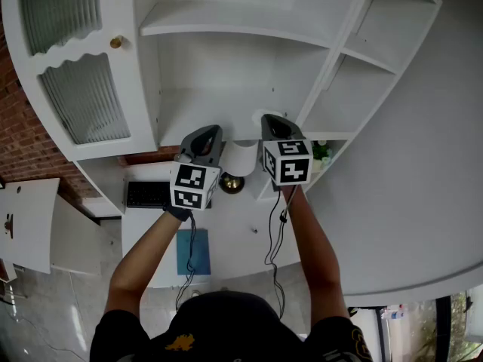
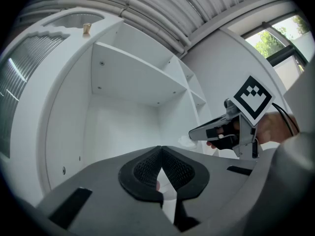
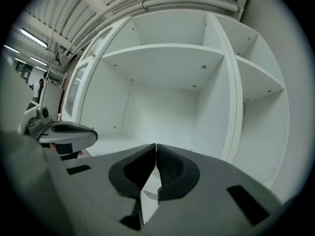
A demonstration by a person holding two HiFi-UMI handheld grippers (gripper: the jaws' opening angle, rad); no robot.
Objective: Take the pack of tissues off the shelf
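White shelf unit (image 1: 226,74) | pack of tissues (image 1: 241,157) on lower shelf front | my left gripper (image 2: 161,149), right gripper (image 3: 156,146): jaws closed, empty

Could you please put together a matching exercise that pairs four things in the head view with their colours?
Things:
1. door knob
2. keyboard
3. plant
4. flat pad

Colours:
A. blue
B. green
C. brass
D. black

Pairs: 1-C; 2-D; 3-B; 4-A
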